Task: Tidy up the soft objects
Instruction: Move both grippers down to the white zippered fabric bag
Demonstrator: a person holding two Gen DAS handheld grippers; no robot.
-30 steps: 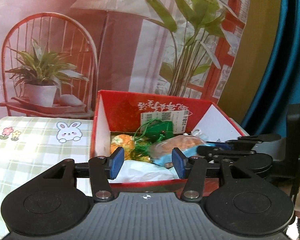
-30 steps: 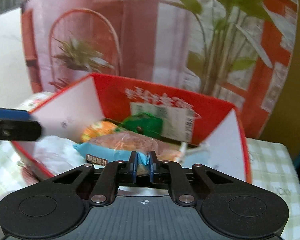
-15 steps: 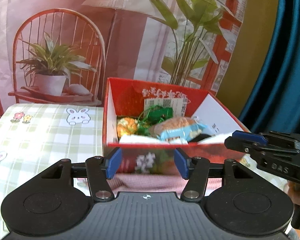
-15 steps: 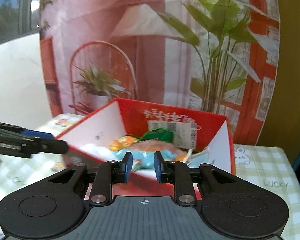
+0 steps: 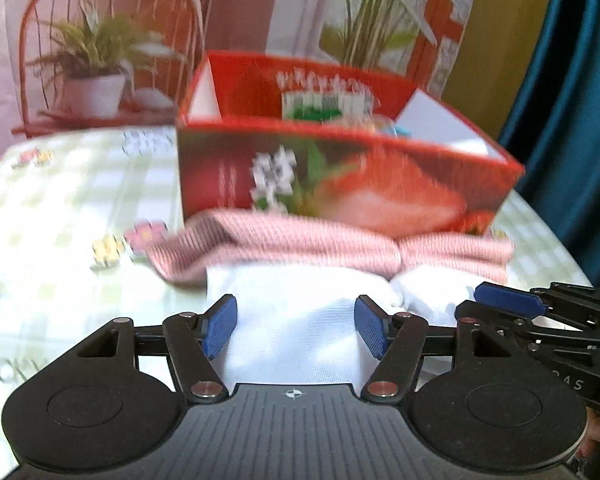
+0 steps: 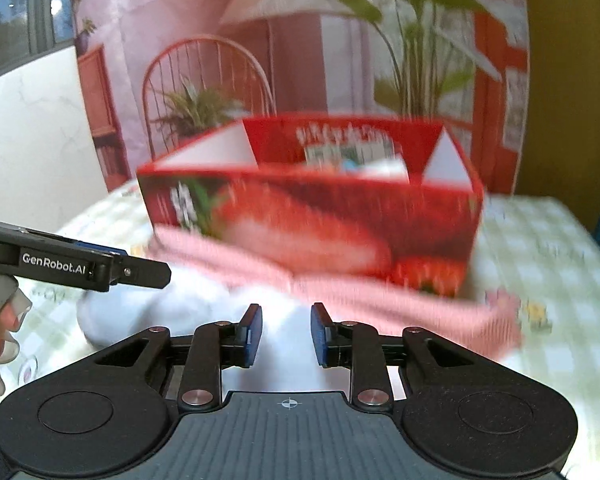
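A: Where are the soft things?

B: A white cloth (image 5: 300,312) lies on the table, in front of the red box (image 5: 340,176). A pink knitted piece (image 5: 284,244) lies between the cloth and the box, right against the box's front wall. The right view shows the same order: white cloth (image 6: 284,328) nearest, pink piece (image 6: 380,296) behind it, box (image 6: 312,220) at the back. It is all blurred.

A: Anything in the box?

B: Something green and a bit of light blue show over the rim, too blurred to name.

A: And the grippers?

B: The left gripper (image 5: 296,326) hangs over the white cloth, jaws wide apart and lately widening, with nothing pinched. The right gripper (image 6: 286,334) has a narrower gap, also lately widening, over the same cloth; its pads press on nothing. Its tip (image 5: 508,300) shows at the right of the left view.

A: The table?

B: Green-checked cover (image 5: 60,240) with small flower prints. A pink printed backdrop (image 6: 220,40) with a chair and plants stands behind.
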